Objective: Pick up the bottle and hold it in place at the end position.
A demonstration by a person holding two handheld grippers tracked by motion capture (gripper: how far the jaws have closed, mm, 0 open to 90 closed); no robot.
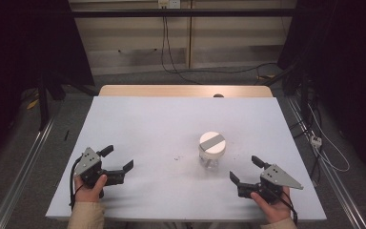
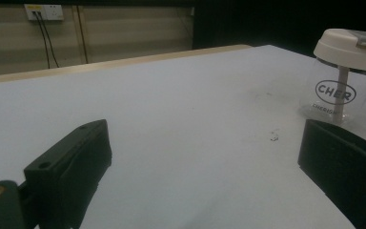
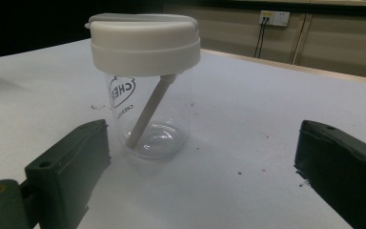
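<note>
Cup (image 1: 212, 150) w/ white lid (image 1: 212, 141) is standing upright on table (image 1: 162, 124), right of center. Left gripper (image 1: 119, 159) & right gripper (image 1: 244, 169) are resting near front edge, both jaws gaping wide, gripping nothing, well apart from cup.

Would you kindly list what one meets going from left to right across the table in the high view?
Left gripper → small dark specks → clear jar with a white lid → right gripper.
</note>
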